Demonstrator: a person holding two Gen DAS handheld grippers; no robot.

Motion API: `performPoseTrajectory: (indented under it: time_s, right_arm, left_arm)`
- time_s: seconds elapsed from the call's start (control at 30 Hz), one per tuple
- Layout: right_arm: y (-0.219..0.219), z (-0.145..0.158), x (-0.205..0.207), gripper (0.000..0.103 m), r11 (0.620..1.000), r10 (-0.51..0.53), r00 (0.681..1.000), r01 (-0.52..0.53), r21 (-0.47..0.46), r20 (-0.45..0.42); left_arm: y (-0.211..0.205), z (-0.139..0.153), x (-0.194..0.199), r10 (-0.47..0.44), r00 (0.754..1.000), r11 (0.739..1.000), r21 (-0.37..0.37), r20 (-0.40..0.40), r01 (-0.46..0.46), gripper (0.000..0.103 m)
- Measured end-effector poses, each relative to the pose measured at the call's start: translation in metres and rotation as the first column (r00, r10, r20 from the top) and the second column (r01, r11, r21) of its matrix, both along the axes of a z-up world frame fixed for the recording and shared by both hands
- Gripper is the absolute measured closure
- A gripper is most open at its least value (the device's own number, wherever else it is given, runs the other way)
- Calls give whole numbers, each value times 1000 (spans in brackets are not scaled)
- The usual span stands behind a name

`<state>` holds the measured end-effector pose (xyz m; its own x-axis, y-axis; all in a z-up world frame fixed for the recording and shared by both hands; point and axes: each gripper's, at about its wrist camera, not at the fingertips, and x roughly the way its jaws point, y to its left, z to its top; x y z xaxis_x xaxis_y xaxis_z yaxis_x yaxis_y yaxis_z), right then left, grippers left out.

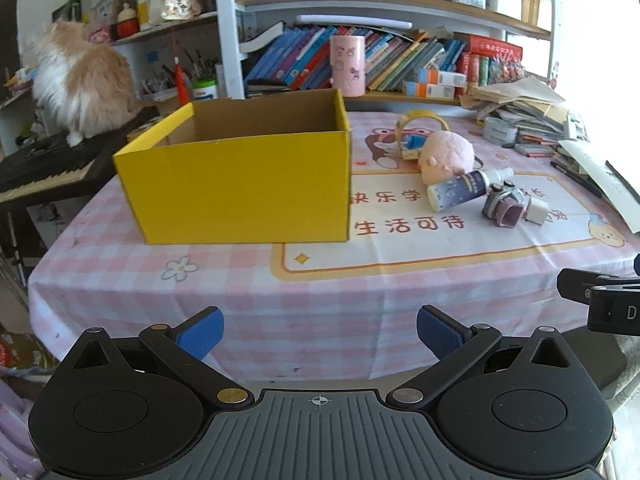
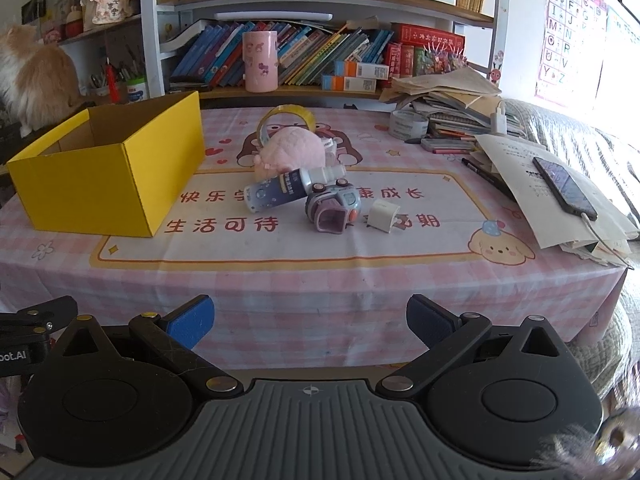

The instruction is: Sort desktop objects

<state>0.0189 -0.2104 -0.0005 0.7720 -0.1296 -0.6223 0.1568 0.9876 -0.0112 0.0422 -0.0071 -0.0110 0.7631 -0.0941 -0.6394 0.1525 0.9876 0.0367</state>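
An open yellow cardboard box (image 1: 244,184) (image 2: 108,184) stands on the left of the table. To its right lie a pink plush toy (image 1: 446,156) (image 2: 292,150), a spray bottle (image 1: 464,186) (image 2: 288,188), a purple toy camera (image 1: 504,204) (image 2: 334,206), a white charger plug (image 1: 536,210) (image 2: 383,216) and a yellow tape roll (image 1: 416,124) (image 2: 286,118). My left gripper (image 1: 320,334) is open and empty, off the table's front edge before the box. My right gripper (image 2: 310,324) is open and empty, off the front edge before the pile.
A stack of papers (image 2: 536,176) with a phone (image 2: 564,188) and a pen (image 2: 484,176) fills the table's right side. A grey tape roll (image 2: 408,124) lies near it. A pink cup (image 2: 261,62) and bookshelves stand behind. A cat (image 1: 80,76) sits on a keyboard, left.
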Motion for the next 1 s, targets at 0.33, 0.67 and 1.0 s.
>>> performPoseTrajectory:
  time_s: [0.33, 0.67, 1.0]
  right_arm:
    - [-36, -2, 5, 0, 997, -74, 997, 74, 13, -37]
    - [-83, -3, 23, 0, 993, -115, 992, 116, 11, -60]
    - [-132, -2, 56, 0, 996, -89, 993, 88, -19, -81]
  left_arm:
    - [-40, -5, 18, -105, 994, 995, -2, -31, 105, 0]
    - [-98, -8, 47, -235, 971, 972, -30, -37, 234, 0]
    - [-151, -13, 79, -262, 963, 965, -29, -60, 260, 0]
